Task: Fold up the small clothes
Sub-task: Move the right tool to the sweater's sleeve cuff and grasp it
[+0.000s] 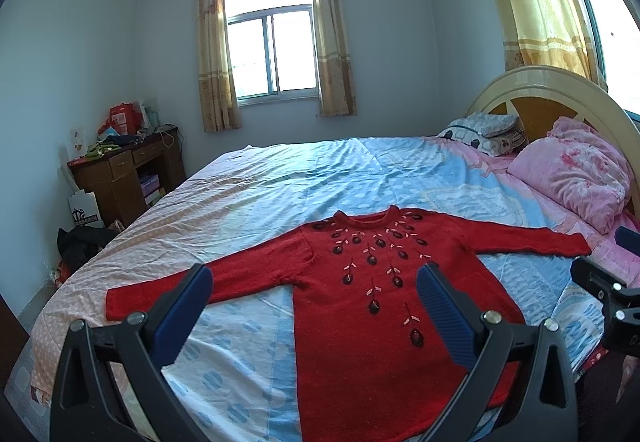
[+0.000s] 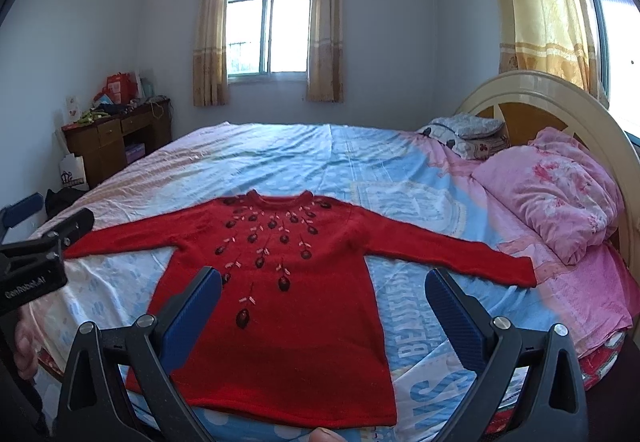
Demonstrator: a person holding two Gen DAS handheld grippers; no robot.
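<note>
Red sweater (image 1: 360, 306), dark embroidered front: flat and face up on bed (image 1: 280, 178), sleeves spread, hem toward near edge. Left gripper (image 1: 316, 286), right gripper (image 2: 324, 292): above hem, jaws wide, holding nothing. Pink pillow (image 2: 552, 190) by headboard (image 2: 532, 98).

Red knitted sweater (image 1: 360, 302) strewn with dark maroon flower shapes and small pale pink leaf marks fanning down from the neck. Beneath it, bed sheet (image 1: 280, 178) in pale blue with dots and white lettering, fading to peach-pink with tiny spots. Pink floral quilt (image 1: 576, 174); yellow-beige patterned curtains (image 1: 214, 54); brown wooden desk (image 1: 128, 170); black claws with blue ribbed pads (image 2: 456, 314)
</note>
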